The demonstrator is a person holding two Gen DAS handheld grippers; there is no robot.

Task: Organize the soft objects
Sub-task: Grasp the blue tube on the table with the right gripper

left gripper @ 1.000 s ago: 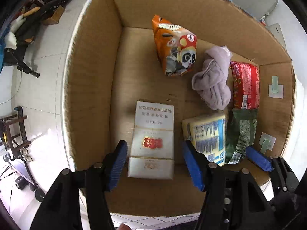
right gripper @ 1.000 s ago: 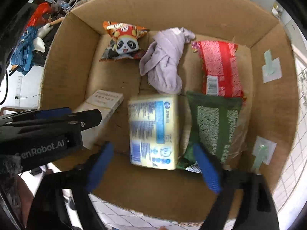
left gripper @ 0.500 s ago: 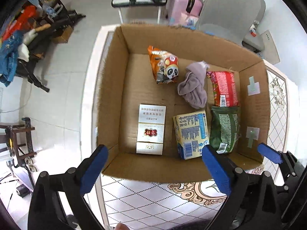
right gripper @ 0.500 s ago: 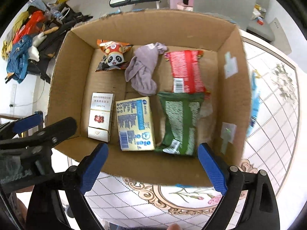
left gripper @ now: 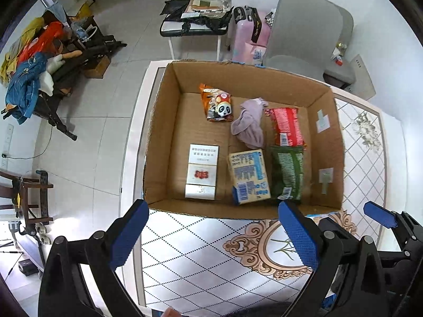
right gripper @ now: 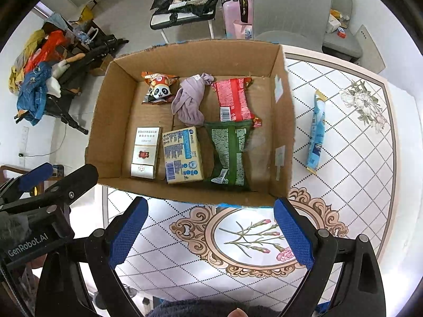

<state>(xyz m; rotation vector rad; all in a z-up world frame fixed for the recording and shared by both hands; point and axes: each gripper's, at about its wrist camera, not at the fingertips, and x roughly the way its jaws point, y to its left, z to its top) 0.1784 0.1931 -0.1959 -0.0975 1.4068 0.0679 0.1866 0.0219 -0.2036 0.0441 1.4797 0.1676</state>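
A cardboard box [left gripper: 164,142] [right gripper: 281,142] stands on the patterned table. Inside lie a panda snack bag [left gripper: 218,105] [right gripper: 158,89], a lilac cloth [left gripper: 248,126] [right gripper: 189,101], a red packet [left gripper: 286,126] [right gripper: 234,100], a green packet [left gripper: 288,171] [right gripper: 230,153], a yellow-blue pack [left gripper: 248,177] [right gripper: 182,155] and a white carton [left gripper: 202,171] [right gripper: 145,152]. A blue packet [right gripper: 316,134] lies on the table right of the box. My left gripper [left gripper: 214,233] and right gripper [right gripper: 211,233] are open and empty, above the table in front of the box.
The table edge [left gripper: 129,158] drops to a tiled floor at the left. A grey chair [left gripper: 304,31] and a folding table [left gripper: 193,18] stand behind the box. Clothes are piled on a rack [left gripper: 29,66] at far left.
Both grippers have pulled up and back out of the box, and their jaws have spread wider. The white carton and the yellow-blue pack stay in the box.
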